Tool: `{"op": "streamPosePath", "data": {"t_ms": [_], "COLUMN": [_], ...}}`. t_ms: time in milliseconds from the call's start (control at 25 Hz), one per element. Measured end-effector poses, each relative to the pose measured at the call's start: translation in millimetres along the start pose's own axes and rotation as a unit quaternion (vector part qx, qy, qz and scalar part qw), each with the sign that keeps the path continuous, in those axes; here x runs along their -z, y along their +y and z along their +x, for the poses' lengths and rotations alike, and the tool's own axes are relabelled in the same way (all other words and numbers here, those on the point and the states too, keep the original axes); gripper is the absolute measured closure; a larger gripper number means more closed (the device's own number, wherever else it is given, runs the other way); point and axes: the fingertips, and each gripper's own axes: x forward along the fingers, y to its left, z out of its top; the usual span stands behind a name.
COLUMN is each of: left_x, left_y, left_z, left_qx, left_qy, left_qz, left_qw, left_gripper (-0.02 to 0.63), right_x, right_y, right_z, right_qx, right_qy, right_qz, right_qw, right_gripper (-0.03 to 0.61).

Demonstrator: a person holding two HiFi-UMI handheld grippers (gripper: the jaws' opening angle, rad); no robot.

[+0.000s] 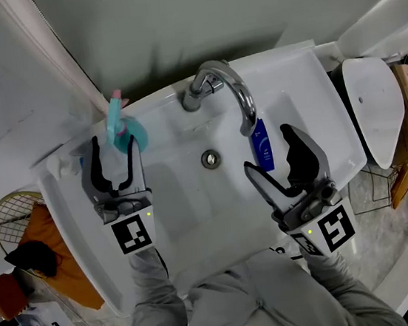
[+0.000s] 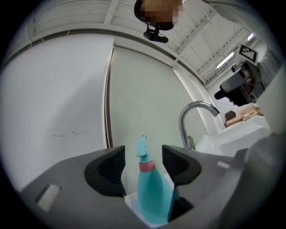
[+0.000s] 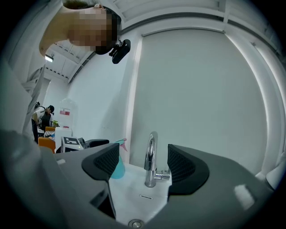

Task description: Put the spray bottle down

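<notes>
A teal spray bottle with a pink collar stands upright on the back left ledge of the white sink. My left gripper is open, its jaws standing on either side of the bottle. In the left gripper view the bottle rises between the pads with a gap at the neck; contact lower down is unclear. My right gripper hangs open over the right side of the basin, holding nothing. From the right gripper view the bottle shows partly behind the left jaw.
A chrome faucet curves over the basin, with the drain below it. A blue tube lies just beside the right gripper. A white toilet stands at right, a wire basket and orange cloth at left.
</notes>
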Motion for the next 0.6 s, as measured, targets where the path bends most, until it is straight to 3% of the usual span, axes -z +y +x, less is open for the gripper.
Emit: {"op": "streamPosePath", "data": {"t_ms": [600], "left_x": [-32], "left_y": [3], "left_z": [-70], "left_qx": [-0.037], "left_qy": [0.019], "left_qz": [-0.017], "left_qw": [0.999], "left_gripper": [0.334], "right_x": [-1], "right_y": [34], "right_z": [-20], "right_qx": [-0.021], "right_qy": [-0.022], "right_qz": [0.017], "right_qw": [0.999], "right_gripper": [0.245]}}
